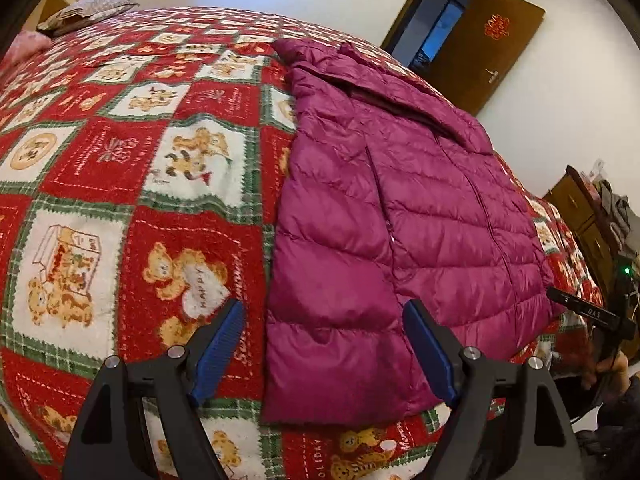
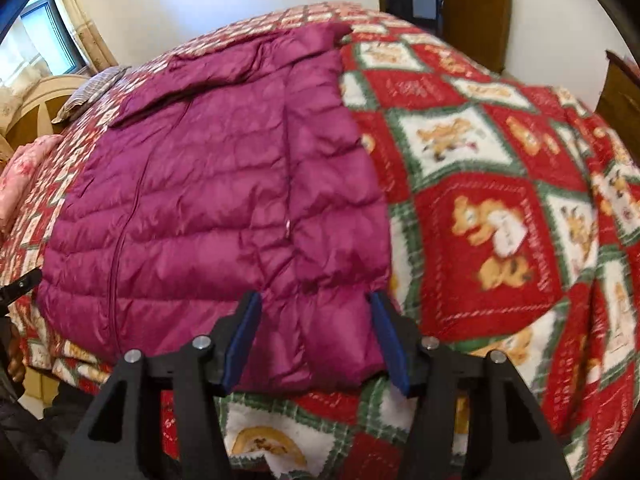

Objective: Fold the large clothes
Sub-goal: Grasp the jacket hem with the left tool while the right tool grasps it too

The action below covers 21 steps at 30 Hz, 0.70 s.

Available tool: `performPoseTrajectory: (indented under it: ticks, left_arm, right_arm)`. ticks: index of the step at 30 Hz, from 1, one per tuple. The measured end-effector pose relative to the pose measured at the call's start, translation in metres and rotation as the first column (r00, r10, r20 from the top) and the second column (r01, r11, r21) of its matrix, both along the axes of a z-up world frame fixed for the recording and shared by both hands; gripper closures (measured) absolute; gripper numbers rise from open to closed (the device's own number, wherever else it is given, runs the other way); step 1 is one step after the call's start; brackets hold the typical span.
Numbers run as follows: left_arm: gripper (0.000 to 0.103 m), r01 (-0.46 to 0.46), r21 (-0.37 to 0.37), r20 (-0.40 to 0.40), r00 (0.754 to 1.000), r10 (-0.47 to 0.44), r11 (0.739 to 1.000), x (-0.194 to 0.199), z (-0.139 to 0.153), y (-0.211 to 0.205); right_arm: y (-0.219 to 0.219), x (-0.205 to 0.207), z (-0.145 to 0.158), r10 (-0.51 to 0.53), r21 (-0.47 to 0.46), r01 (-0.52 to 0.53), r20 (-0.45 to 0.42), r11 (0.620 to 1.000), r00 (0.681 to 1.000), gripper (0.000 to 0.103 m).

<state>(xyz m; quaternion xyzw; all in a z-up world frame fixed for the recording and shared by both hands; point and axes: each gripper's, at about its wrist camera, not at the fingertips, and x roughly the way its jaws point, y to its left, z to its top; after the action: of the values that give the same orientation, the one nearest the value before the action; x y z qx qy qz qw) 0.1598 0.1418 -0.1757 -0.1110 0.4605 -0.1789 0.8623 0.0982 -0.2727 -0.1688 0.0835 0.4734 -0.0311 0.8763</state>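
A magenta quilted down jacket point(image 1: 400, 216) lies flat on the bed, collar far, hem near. My left gripper point(image 1: 325, 305) hangs open over the hem's near left corner: one blue pad point(image 1: 218, 344) is above the blanket, the other above the jacket. In the right wrist view the jacket point(image 2: 208, 200) fills the left half. My right gripper point(image 2: 315, 297) stands open around the hem's near right corner, with rumpled fabric between the pads. A black part of the right gripper point(image 1: 588, 312) shows at the left wrist view's right edge.
The bed carries a red, green and white bear-patterned blanket point(image 1: 120, 160). Pillows point(image 1: 88, 16) lie at its head by a pale headboard point(image 2: 44, 96). An open brown door point(image 1: 480, 48) and a wooden cabinet point(image 1: 580, 216) stand beyond the bed.
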Motion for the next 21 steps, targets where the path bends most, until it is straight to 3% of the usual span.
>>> performPoseTrajectory:
  ticks: [3, 6, 7, 8, 10, 13, 15, 17, 21]
  left_arm:
    - [0.021, 0.065, -0.041, -0.015, 0.998, -0.066, 0.997, -0.004, -0.003, -0.006]
    - [0.021, 0.077, 0.025, -0.005, 0.997, -0.077, 0.997, -0.005, -0.008, -0.015]
    - [0.021, 0.076, 0.042, -0.001, 0.997, -0.076, 0.996, -0.006, -0.009, -0.018]
    - [0.021, 0.077, 0.057, 0.007, 0.997, -0.078, 0.995, -0.007, -0.008, -0.021]
    - [0.023, 0.096, 0.063, 0.020, 0.995, -0.097, 0.993, -0.009, -0.005, -0.024]
    - [0.076, 0.142, -0.009, -0.001, 0.990, -0.142, 0.990, -0.008, -0.005, -0.024]
    - [0.079, 0.137, -0.064, -0.032, 0.990, -0.140, 0.988, -0.004, -0.010, -0.021]
    - [0.082, 0.136, -0.067, -0.026, 0.990, -0.138, 0.988, -0.004, -0.009, -0.019]
    - [0.082, 0.109, -0.122, -0.001, 0.994, -0.110, 0.987, -0.004, -0.001, -0.007]
  right_arm:
    - [0.005, 0.000, -0.002, 0.021, -0.046, -0.021, -0.003, 0.999, 1.000, 0.041]
    - [0.012, 0.001, -0.005, 0.048, -0.089, -0.048, -0.005, 0.995, 0.999, 0.045]
    - [0.015, 0.001, -0.006, 0.063, -0.101, -0.063, -0.008, 0.993, 0.998, 0.053]
    - [0.017, 0.002, -0.008, 0.076, -0.090, -0.077, -0.015, 0.993, 0.997, 0.078]
    - [0.017, 0.003, -0.012, 0.073, -0.068, -0.075, -0.030, 0.995, 0.997, 0.084]
    - [0.011, 0.000, -0.006, 0.056, -0.010, -0.056, 0.010, 0.998, 0.998, 0.088]
    - [0.005, -0.004, 0.001, 0.044, 0.054, -0.046, 0.049, 0.997, 0.998, 0.090]
    - [0.001, -0.005, 0.006, 0.032, 0.089, -0.039, 0.077, 0.995, 0.996, 0.090]
    - [0.006, -0.004, 0.009, 0.037, 0.079, -0.045, 0.095, 0.996, 0.995, 0.090]
